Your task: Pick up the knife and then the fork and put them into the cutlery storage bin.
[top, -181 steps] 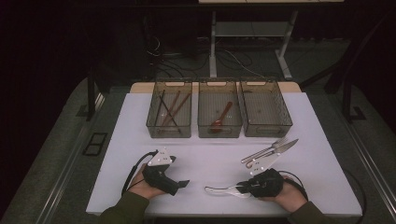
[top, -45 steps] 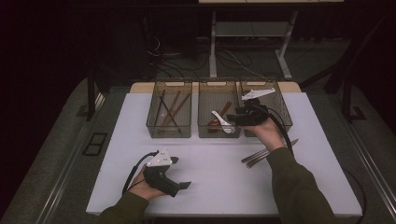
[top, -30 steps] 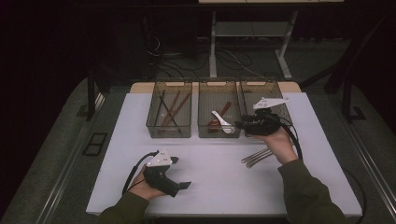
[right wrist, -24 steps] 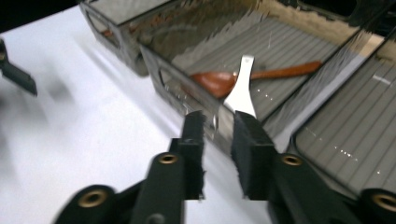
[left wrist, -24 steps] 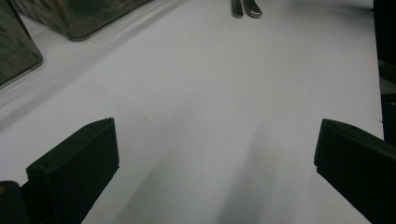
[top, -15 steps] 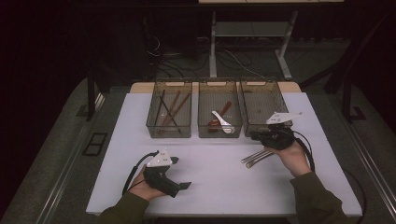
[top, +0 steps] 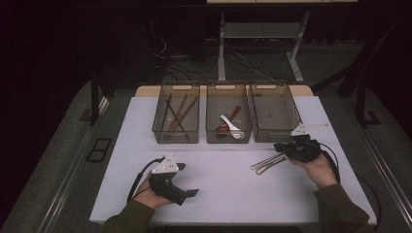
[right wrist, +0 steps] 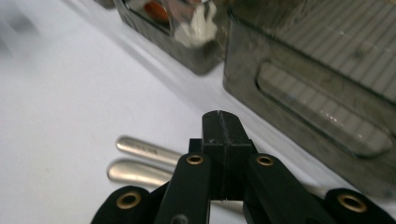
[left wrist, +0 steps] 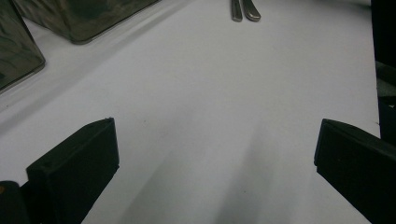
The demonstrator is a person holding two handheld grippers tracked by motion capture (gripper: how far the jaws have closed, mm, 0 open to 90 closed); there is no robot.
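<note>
Two metal cutlery pieces (top: 265, 163) lie side by side on the white table (top: 228, 189), right of centre; their handles (right wrist: 140, 161) show just below my right gripper (right wrist: 223, 126). That right gripper (top: 278, 146) hovers at their far end, jaws shut together with nothing between them. A white spoon (top: 230, 125) lies in the middle bin (top: 228, 141) beside a reddish-brown spoon (top: 233, 115). My left gripper (top: 191, 193) rests near the front left of the table, open. In the left gripper view, its jaws (left wrist: 215, 172) stand wide apart over bare table, and the metal handles (left wrist: 243, 9) lie far ahead.
Three dark see-through bins stand in a row at the back. The left bin (top: 176, 140) holds chopsticks (top: 177, 112); the right bin (top: 274, 138) shows a bare floor and stands just beyond my right gripper. Cables trail from both grippers.
My right gripper carried the white spoon from the table's front to the middle bin and left it there. It then drew back right and down to the metal cutlery. The left gripper stayed put.
</note>
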